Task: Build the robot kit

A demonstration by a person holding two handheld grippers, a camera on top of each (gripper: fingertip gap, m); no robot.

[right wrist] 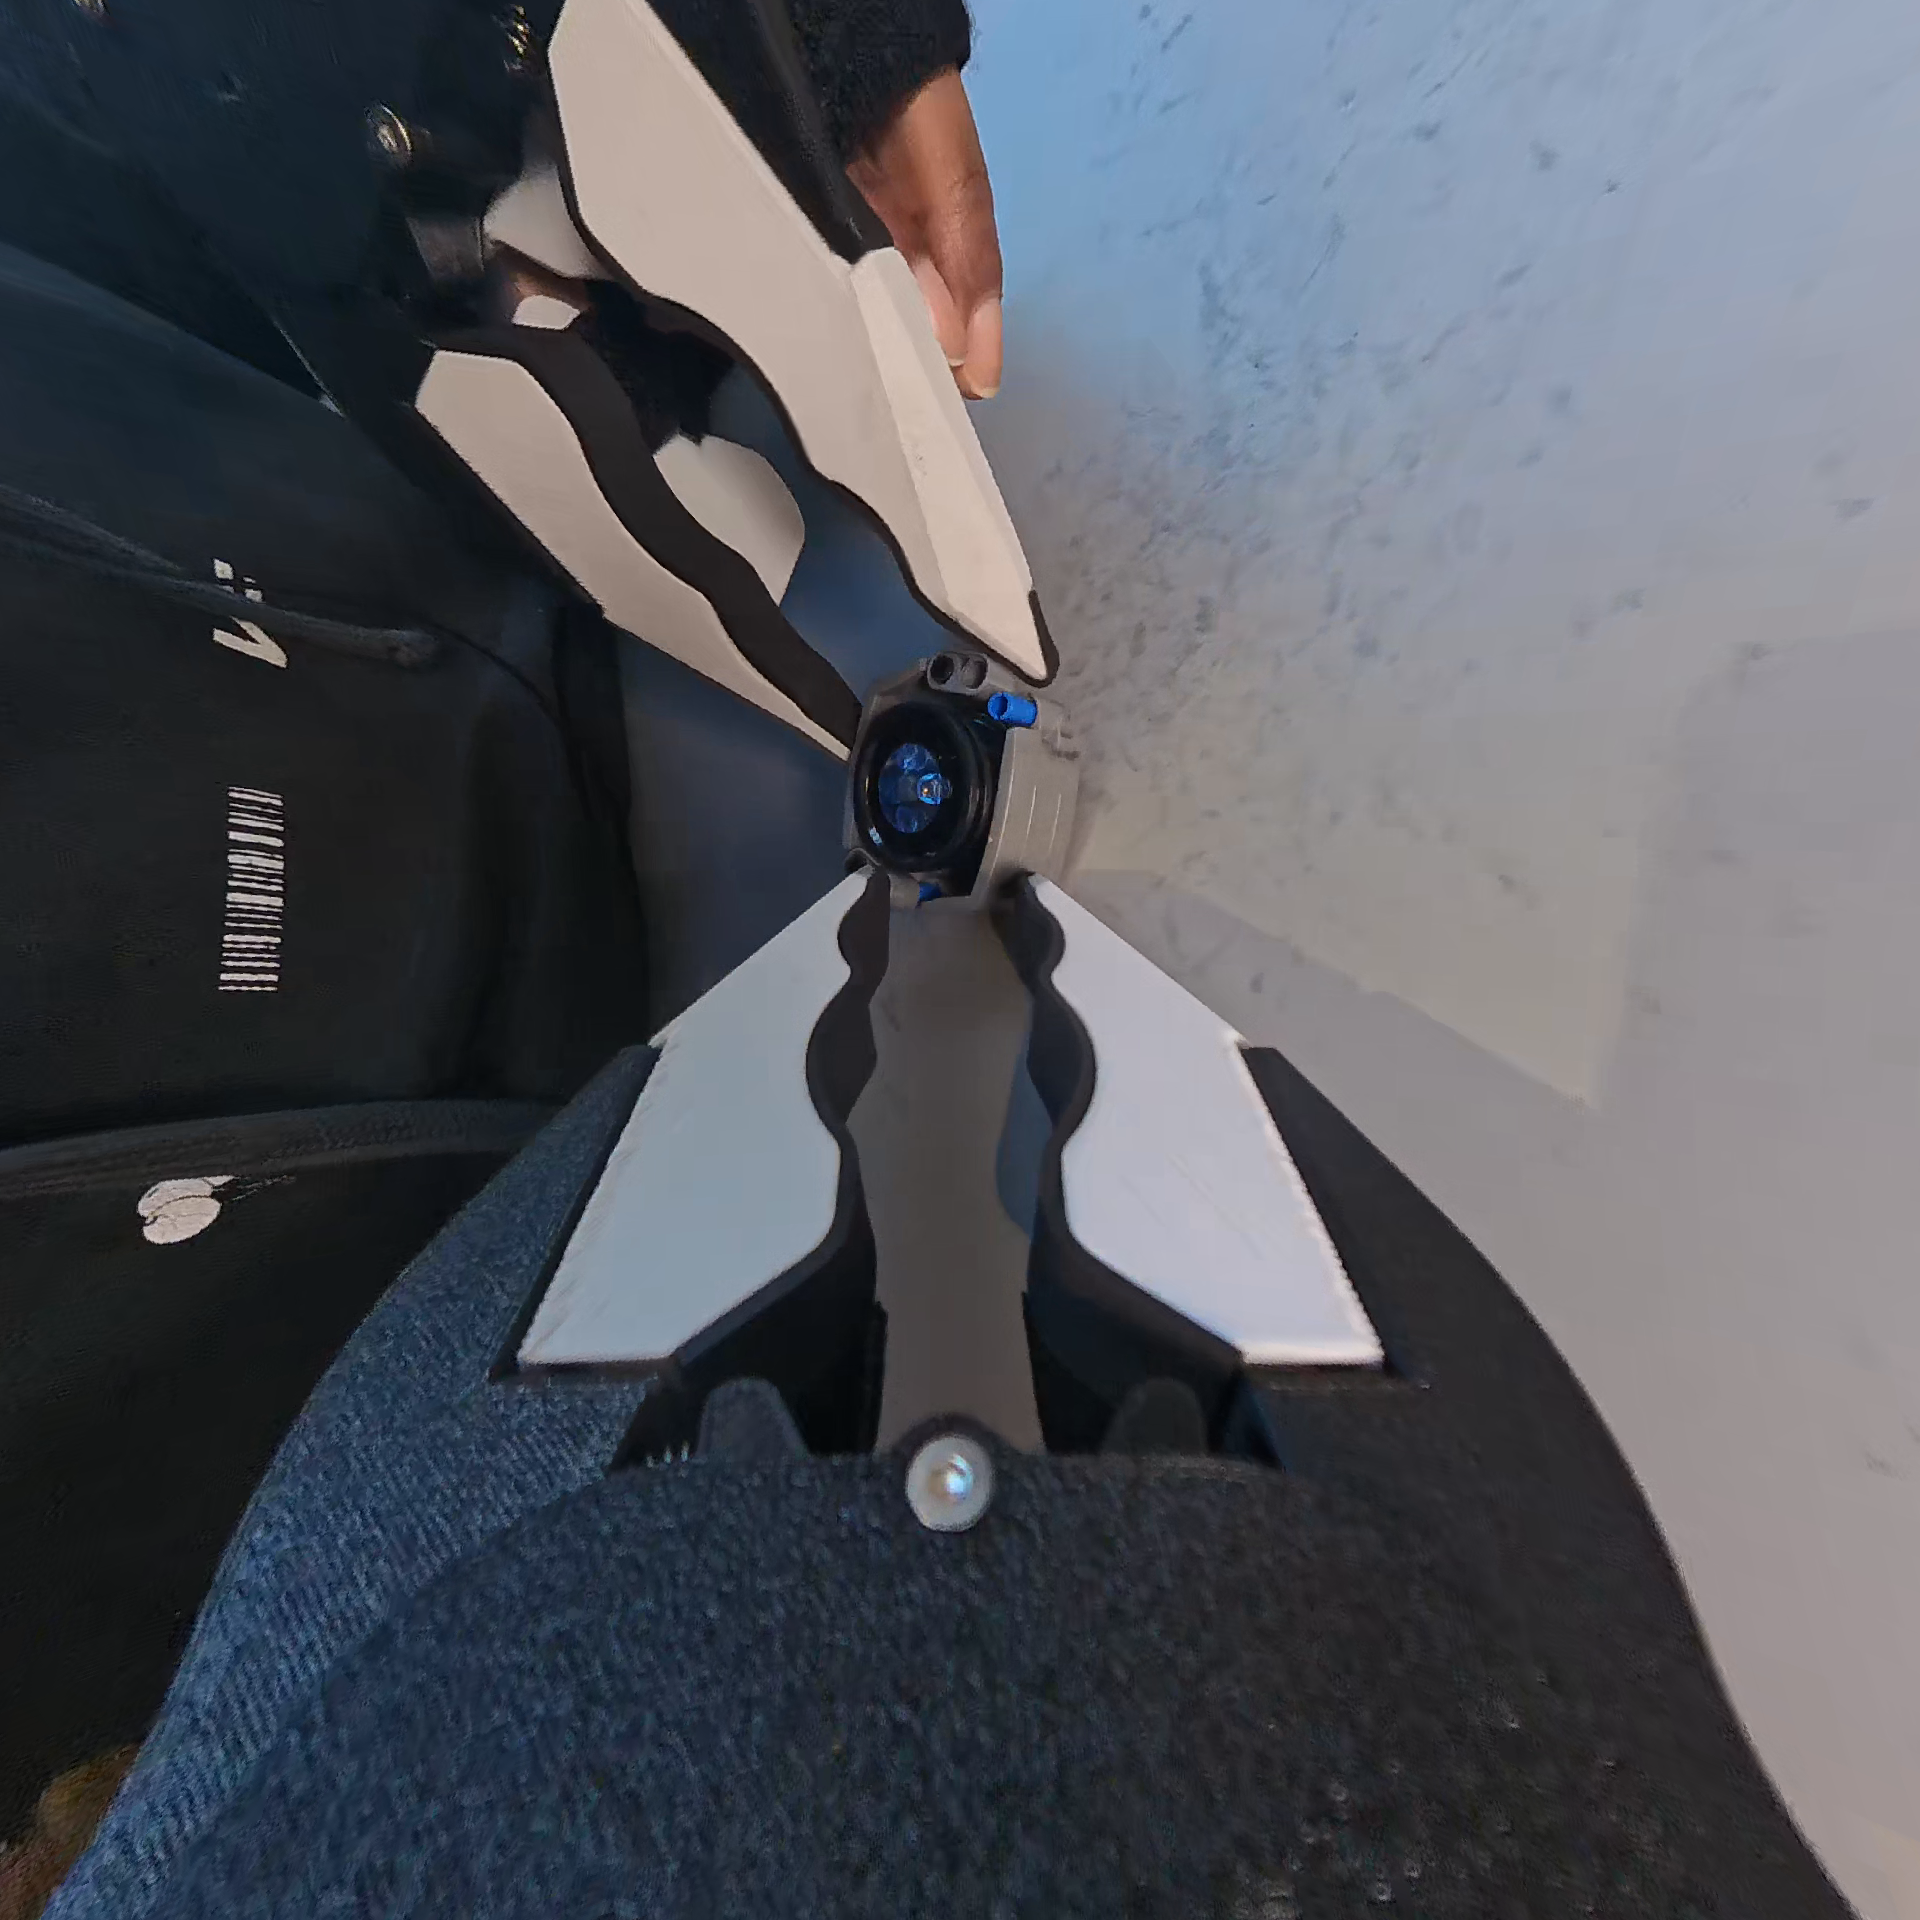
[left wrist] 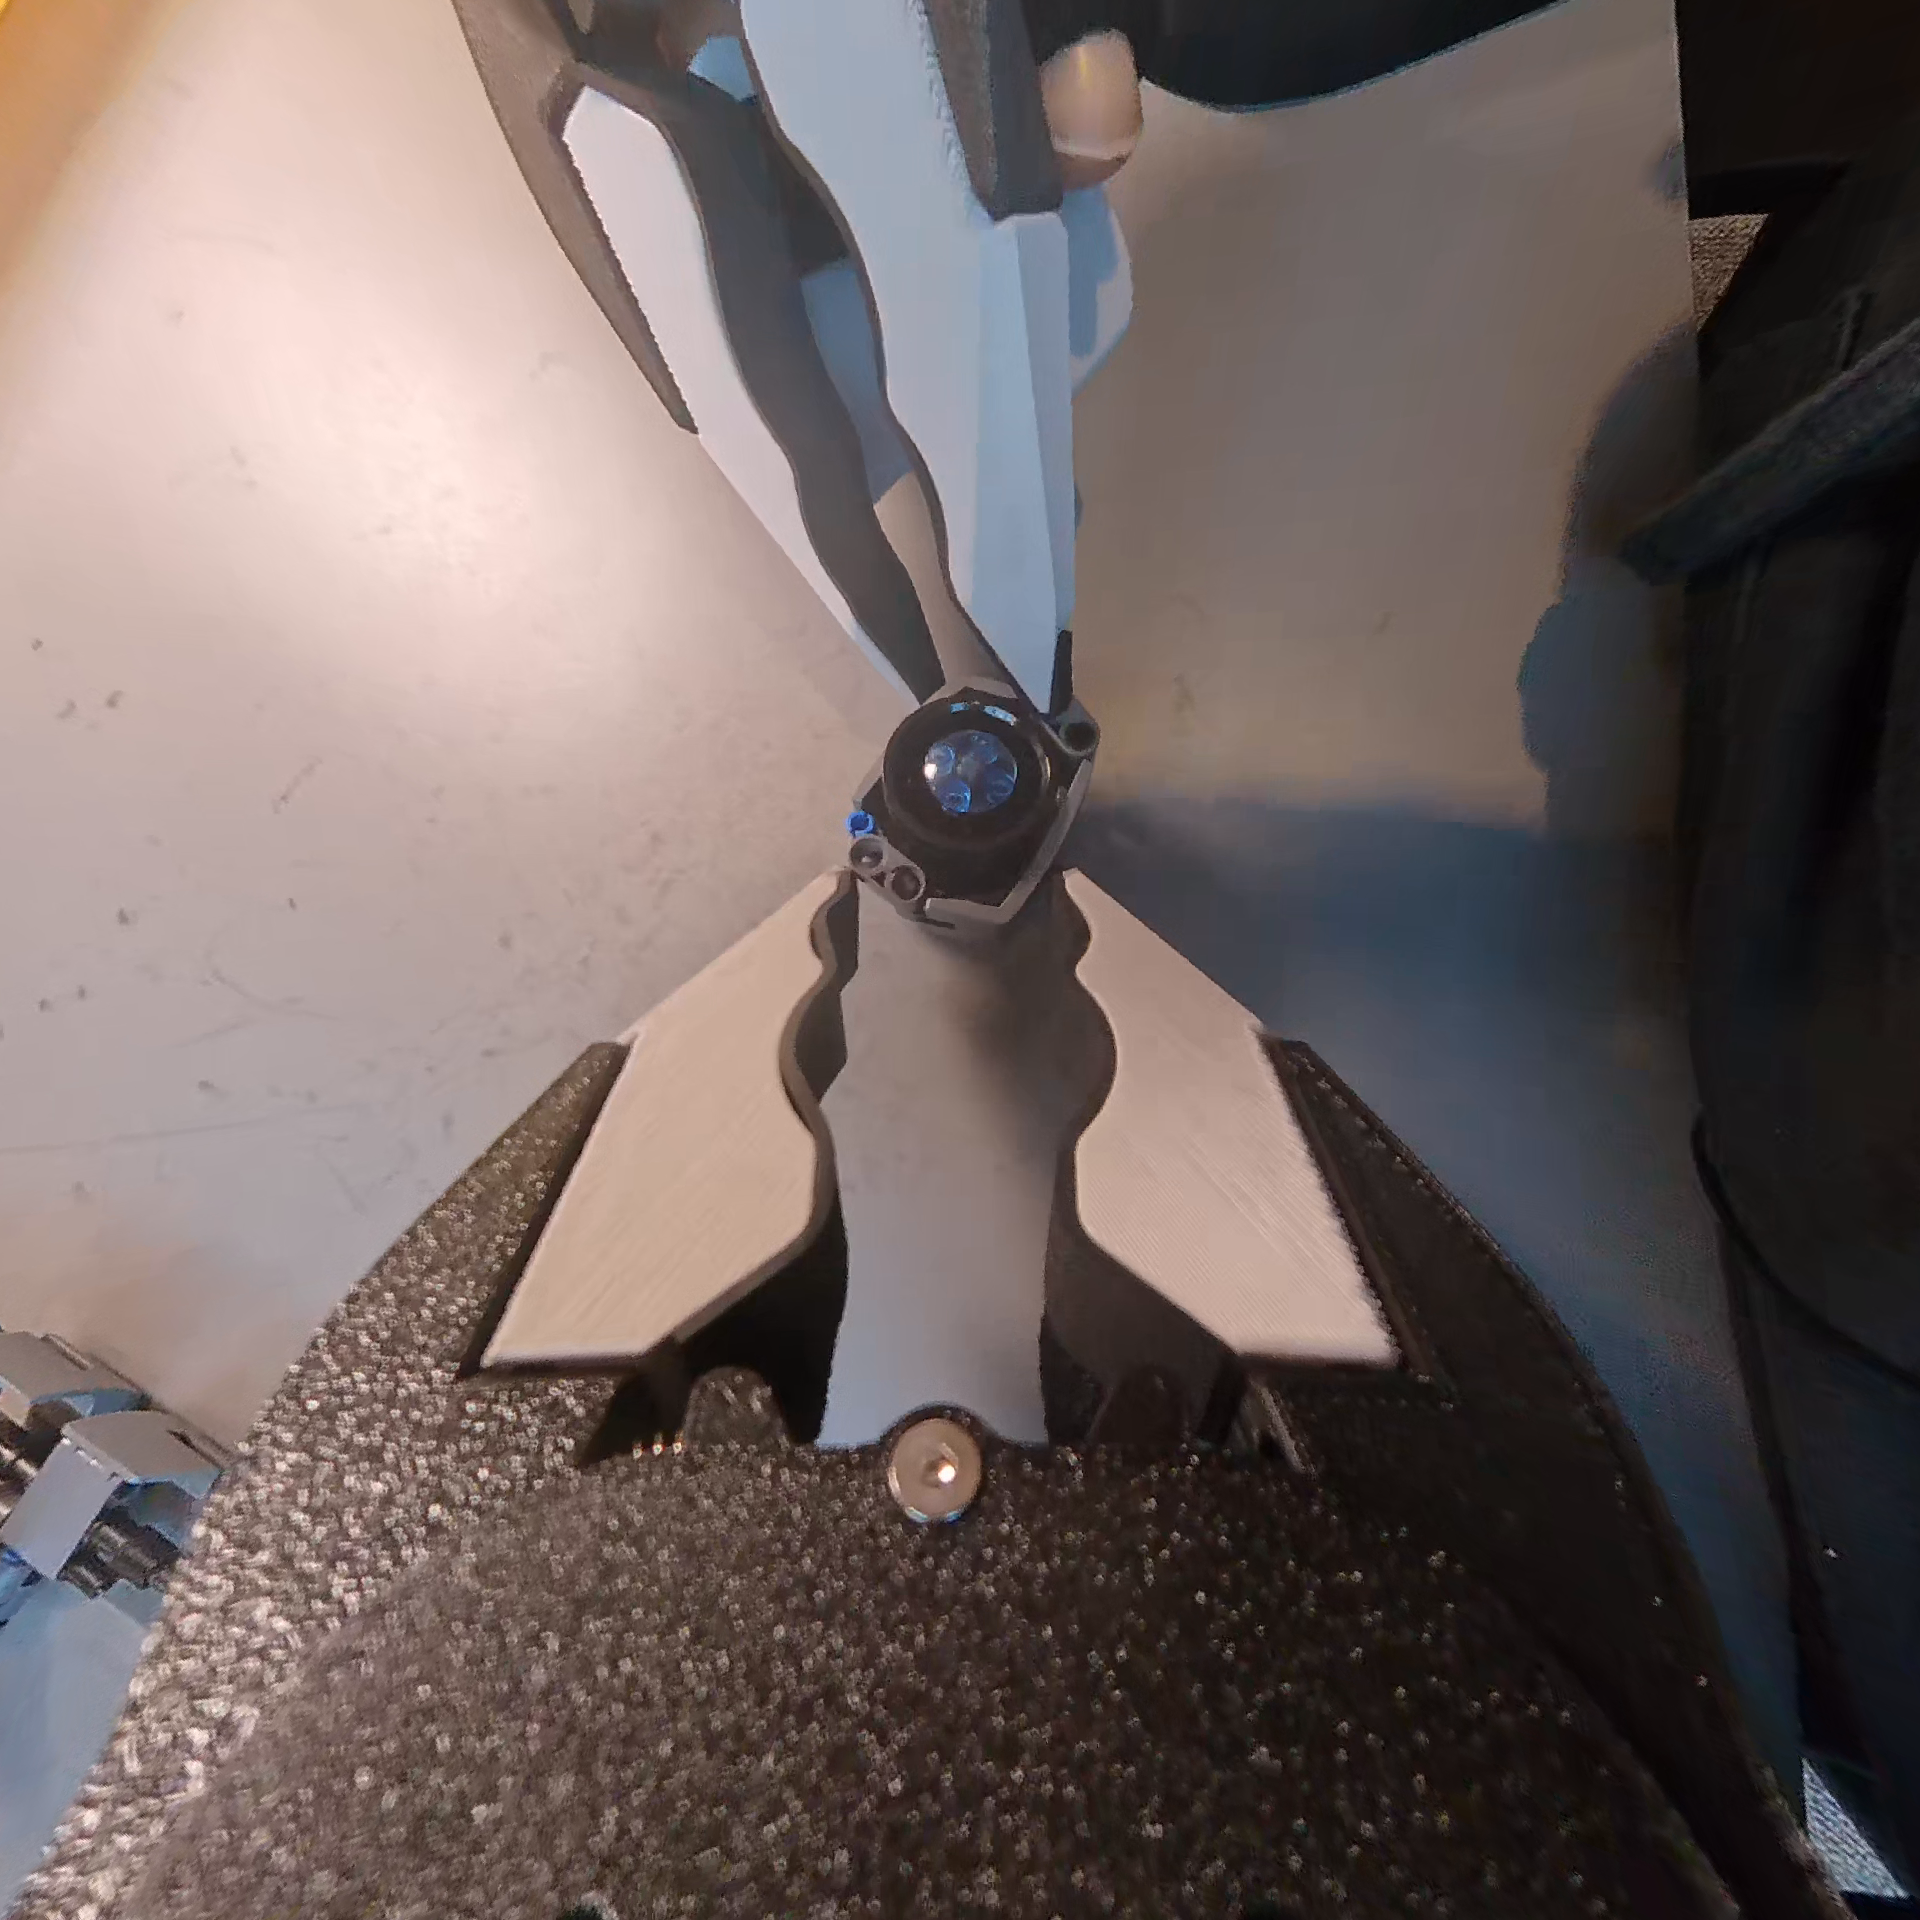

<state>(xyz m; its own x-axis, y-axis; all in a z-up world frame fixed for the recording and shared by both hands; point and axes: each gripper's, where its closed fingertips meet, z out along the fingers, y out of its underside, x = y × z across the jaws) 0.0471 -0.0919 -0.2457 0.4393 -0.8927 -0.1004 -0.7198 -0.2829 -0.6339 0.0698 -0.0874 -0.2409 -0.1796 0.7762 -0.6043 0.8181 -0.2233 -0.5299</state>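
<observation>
Together, my left gripper (left wrist: 951, 883) and right gripper (right wrist: 951, 883) pinch one small black-and-grey part with a blue lens (left wrist: 971, 795) from opposite sides, fingers closed on it, just above the pale scuffed surface (left wrist: 312, 623); a person's dark hooded garment (right wrist: 260, 831) fills the right view's left side; grey blocks (left wrist: 73, 1455) sit at my left view's edge.

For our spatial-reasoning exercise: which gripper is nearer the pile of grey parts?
Left. The pile of grey parts lies beside the left gripper; the right gripper reaches in from the far side.
</observation>
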